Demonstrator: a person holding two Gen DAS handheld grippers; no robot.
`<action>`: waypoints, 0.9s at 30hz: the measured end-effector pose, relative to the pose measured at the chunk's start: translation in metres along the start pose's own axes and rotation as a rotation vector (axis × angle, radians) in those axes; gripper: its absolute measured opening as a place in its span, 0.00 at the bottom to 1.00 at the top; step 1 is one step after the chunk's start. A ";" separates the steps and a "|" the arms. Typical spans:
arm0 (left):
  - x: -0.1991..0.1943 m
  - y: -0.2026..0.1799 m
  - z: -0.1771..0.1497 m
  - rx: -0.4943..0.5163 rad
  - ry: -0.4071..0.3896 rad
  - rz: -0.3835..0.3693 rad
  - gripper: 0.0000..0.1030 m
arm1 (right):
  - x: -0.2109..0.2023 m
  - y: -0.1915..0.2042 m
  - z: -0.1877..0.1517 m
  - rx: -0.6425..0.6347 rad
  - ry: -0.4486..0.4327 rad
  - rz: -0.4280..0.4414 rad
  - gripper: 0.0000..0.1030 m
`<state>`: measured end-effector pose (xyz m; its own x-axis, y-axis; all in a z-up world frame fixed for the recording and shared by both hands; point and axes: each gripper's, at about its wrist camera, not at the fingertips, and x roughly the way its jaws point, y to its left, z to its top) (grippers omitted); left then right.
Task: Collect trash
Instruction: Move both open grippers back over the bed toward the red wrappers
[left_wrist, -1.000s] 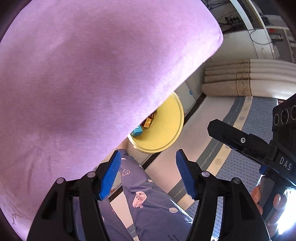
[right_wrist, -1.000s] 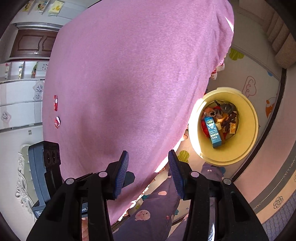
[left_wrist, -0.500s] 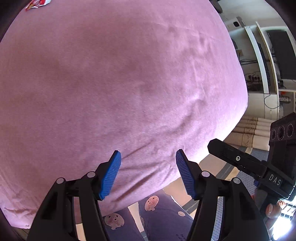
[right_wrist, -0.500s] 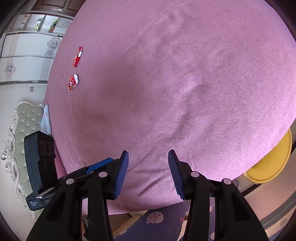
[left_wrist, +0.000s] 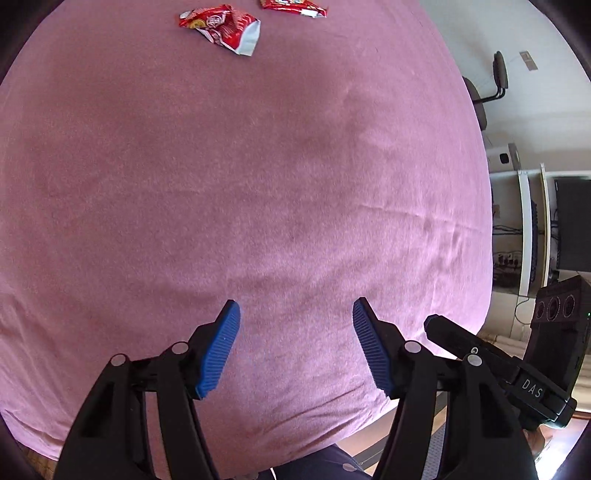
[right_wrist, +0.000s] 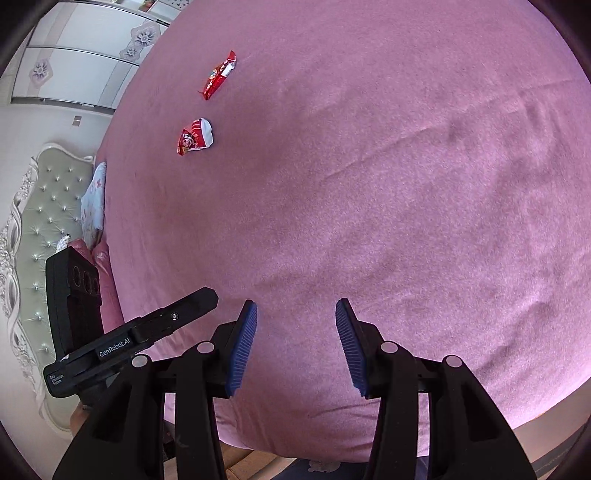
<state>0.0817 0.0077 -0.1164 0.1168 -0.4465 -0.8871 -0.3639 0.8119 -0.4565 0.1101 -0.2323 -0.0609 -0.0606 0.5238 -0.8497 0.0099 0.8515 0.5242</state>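
We hold our left gripper (left_wrist: 295, 347) and our right gripper (right_wrist: 295, 345) wide apart, and both have nothing in them. They hang over the near edge of the bed (left_wrist: 258, 184).

The trash is far from us. A crumpled red wrapper (left_wrist: 221, 27) with a white torn end lies near the far side of the bed. A second red wrapper (left_wrist: 291, 5) lies just past it, long and thin in the right view, and partly cut off at the top of the left view. The two are near each other but apart.

We think a few things could go wrong. The wrappers are flat and thin, so a gripper could slide over one and close on nothing. The bed is soft, so pushing down could sink the wrapper into the sheet, and we might pinch the sheet too. The wrappers look light, so a bump could push them away. Our two grippers are close together, so they could knock into each other if both reach for the same wrapper.

The bed has a pink sheet with small wrinkles. A padded headboard (right_wrist: 40, 206) and pillows (right_wrist: 94, 199) are at our left. White closet doors (right_wrist: 74, 62) are behind them. On our right we see a chair (left_wrist: 495, 85) and a dark screen (left_wrist: 570, 221).
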 end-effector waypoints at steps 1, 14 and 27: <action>-0.002 0.005 0.007 -0.016 -0.009 -0.002 0.62 | 0.003 0.006 0.010 -0.013 0.002 0.000 0.44; -0.005 0.039 0.108 -0.200 -0.094 0.007 0.64 | 0.051 0.053 0.128 -0.130 0.057 0.010 0.44; 0.020 0.066 0.220 -0.332 -0.141 0.034 0.65 | 0.099 0.069 0.215 -0.155 0.073 0.013 0.44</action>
<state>0.2637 0.1356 -0.1791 0.2176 -0.3467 -0.9124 -0.6469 0.6487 -0.4008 0.3196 -0.1169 -0.1207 -0.1338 0.5273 -0.8391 -0.1420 0.8278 0.5428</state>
